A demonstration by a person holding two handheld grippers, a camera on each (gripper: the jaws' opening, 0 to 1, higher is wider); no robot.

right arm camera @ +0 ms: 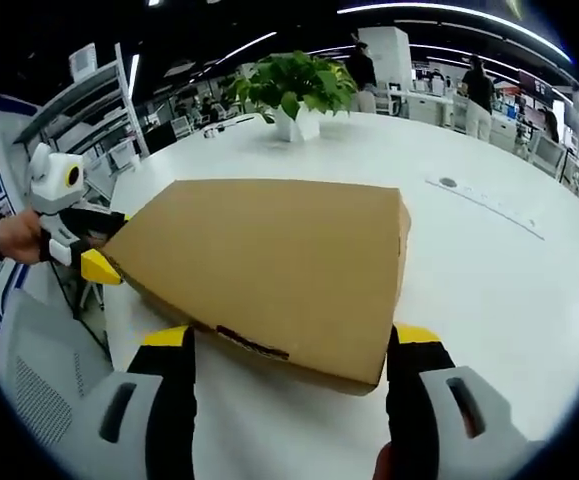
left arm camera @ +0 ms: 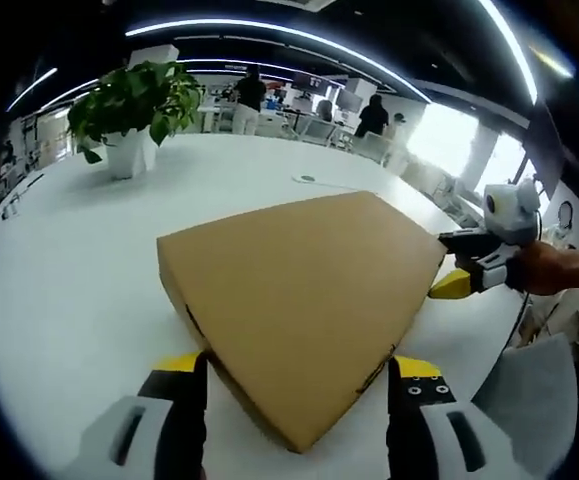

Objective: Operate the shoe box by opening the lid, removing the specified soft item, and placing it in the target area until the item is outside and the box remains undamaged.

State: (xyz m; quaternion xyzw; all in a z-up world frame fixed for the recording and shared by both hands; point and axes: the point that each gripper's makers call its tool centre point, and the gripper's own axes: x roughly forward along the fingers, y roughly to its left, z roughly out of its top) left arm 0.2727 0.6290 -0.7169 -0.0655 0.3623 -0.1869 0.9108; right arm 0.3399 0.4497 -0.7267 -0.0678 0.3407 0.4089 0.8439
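One shoe box (left arm camera: 304,300), lid shut; two grippers.

Left hand-held gripper (left arm camera: 297,385) jaws spread wide apart, black fingers with yellow tips rising from the bottom of the left gripper view, nothing clamped between them. Right hand-held gripper (right arm camera: 291,370) likewise spread wide, jaws parallel. In the left gripper view the right one comes in from the right edge (a hand (left arm camera: 547,268) grips its handle), yellow tip pointing left.
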